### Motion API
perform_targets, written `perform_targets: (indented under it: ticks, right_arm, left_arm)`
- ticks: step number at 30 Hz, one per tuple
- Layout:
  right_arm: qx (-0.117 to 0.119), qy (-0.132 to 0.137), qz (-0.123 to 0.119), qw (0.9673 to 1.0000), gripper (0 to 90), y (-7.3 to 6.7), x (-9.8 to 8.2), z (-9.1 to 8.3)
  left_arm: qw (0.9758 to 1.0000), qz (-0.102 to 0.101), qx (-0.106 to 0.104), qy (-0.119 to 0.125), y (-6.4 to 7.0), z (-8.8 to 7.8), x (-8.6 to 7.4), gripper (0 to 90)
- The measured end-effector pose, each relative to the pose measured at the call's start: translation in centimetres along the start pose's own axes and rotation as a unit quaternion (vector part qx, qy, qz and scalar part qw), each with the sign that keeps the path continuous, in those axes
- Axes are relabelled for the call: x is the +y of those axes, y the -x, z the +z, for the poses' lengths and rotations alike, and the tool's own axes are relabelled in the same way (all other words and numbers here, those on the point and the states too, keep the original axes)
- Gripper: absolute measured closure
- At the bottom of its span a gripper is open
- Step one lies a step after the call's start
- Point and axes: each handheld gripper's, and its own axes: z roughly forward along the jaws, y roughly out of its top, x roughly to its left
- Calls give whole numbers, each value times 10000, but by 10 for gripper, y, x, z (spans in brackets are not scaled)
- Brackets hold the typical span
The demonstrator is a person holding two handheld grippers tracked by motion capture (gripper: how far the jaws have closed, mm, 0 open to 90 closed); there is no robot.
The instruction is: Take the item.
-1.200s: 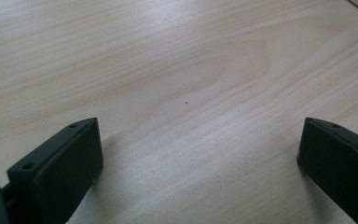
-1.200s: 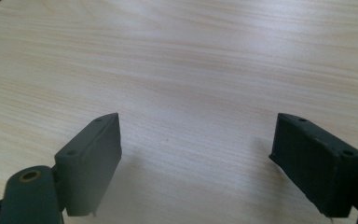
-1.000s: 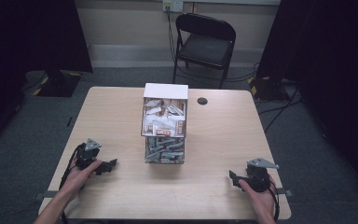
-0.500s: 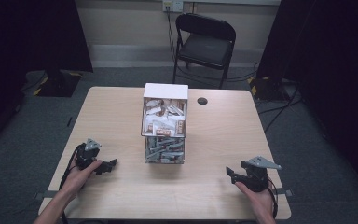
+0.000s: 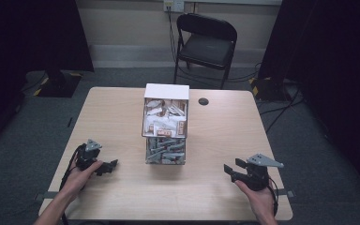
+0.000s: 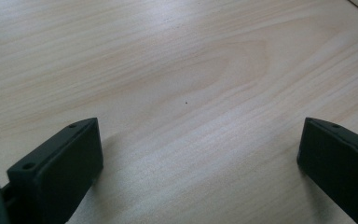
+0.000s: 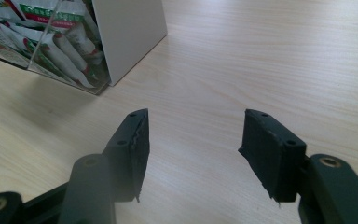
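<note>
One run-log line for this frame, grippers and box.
left gripper: open, empty, near table's left front | right gripper: open, empty, near right front | clear packet box: table centre, untouched

The tabletop (image 5: 122, 117) is showing pale, matt wood grain. The box (image 7: 70, 65) is looking like clear glossy plastic, holding shiny packets (image 7: 51, 46). The right claw (image 7: 193, 140) is showing matt black, rough-edged pads.
</note>
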Motion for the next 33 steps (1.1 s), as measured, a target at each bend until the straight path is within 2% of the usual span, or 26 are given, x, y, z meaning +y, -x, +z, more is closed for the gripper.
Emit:
perform_targets:
  ticks: [15,20,21,33]
  right_arm:
    - [488,55,-281,9984,490,-22,17,2]
    - [586,75,-292,9978,497,-26,20,3]
    - [678,81,-331,9971,509,-30,22,6]
    - [1037,161,-508,9932,543,-52,37,13]
  left_arm:
    - [10000,1,3,3,0,0,0,0]
    - [10000,0,4,3,0,0,0,0]
    - [10000,2,3,4,0,0,0,0]
    - [10000,0,-1,-1,0,0,0,0]
